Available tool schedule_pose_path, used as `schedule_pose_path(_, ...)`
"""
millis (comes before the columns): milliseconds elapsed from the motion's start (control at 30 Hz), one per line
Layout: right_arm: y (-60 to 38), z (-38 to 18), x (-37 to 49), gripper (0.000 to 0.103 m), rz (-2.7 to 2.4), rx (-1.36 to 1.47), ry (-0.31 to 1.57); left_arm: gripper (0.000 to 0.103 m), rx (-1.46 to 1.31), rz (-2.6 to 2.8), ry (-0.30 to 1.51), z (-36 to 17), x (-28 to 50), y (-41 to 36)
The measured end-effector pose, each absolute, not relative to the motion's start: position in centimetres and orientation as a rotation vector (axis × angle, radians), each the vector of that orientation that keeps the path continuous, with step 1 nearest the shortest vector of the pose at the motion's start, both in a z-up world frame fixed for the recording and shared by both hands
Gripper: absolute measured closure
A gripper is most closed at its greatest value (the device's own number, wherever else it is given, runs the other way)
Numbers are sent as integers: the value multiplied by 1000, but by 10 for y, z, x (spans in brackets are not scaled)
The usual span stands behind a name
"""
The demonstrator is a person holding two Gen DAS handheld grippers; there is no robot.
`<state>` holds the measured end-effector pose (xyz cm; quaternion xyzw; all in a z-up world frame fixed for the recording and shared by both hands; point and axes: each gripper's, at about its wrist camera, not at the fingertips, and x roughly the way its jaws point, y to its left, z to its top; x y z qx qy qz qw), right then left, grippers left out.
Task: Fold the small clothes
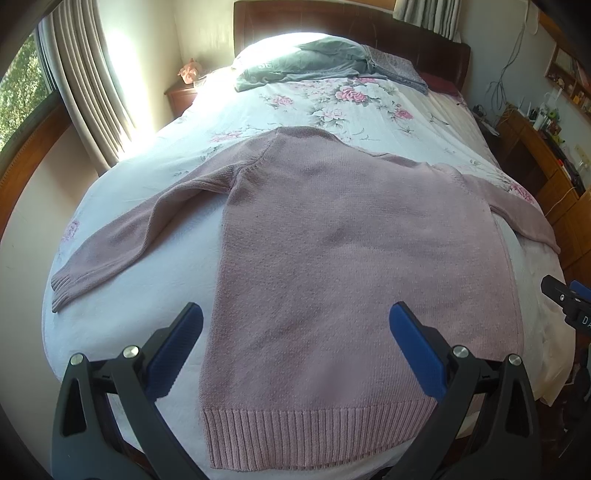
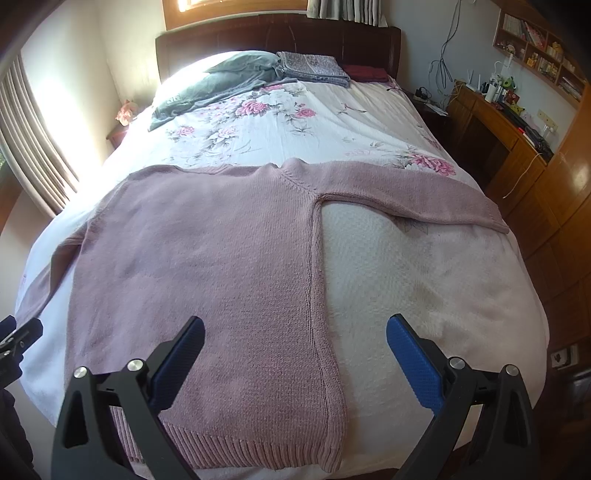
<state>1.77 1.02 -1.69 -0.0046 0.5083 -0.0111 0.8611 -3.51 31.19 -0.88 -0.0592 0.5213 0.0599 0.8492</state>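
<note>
The left gripper point(image 1: 295, 314) holds its two blue-padded fingers point(image 1: 417, 350) wide apart, gripping nothing, poised above the lower body of the one pink knitted sweater point(image 1: 332, 258). The right gripper point(image 2: 295, 325) likewise has its two fingers point(image 2: 413, 362) spread and empty; they straddle the sweater's right side seam, the left one over knit, the right one over bare bedding. In the left wrist view the tip of the right gripper shows at the right edge, and in the right wrist view the left gripper's tip shows at the left edge.

The sweater lies flat on the bed point(image 2: 424, 295), its ribbed hem point(image 1: 314, 435) nearest the cameras at the foot edge and its neck toward the headboard. Both of its two sleeves are stretched outward: the left sleeve point(image 1: 129, 236) slants down toward the bed's left edge, and the right sleeve point(image 2: 406, 195) runs nearly straight across to the right edge.

Farther up, on the floral sheet point(image 2: 258, 122), one grey-green garment point(image 2: 221, 81) lies crumpled beside one folded patterned cloth point(image 2: 314, 66), with one dark red item point(image 2: 365, 72) just beside that. Behind them stands the dark headboard point(image 2: 277, 35). A wooden desk point(image 2: 491, 122) stands right of the bed, and curtains point(image 1: 88, 81) hang left of it.
</note>
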Motion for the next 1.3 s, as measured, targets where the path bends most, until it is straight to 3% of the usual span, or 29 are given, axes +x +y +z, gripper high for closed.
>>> schedule_pose_path(967, -8, -26, 38, 4, -25, -8, 1081, 3, -169, 107, 1082, -16, -15, 301)
schedule_pose_path(1300, -111, -42, 89, 4, -88, 77, 1099, 3, -122, 67, 1086, -26, 41, 241)
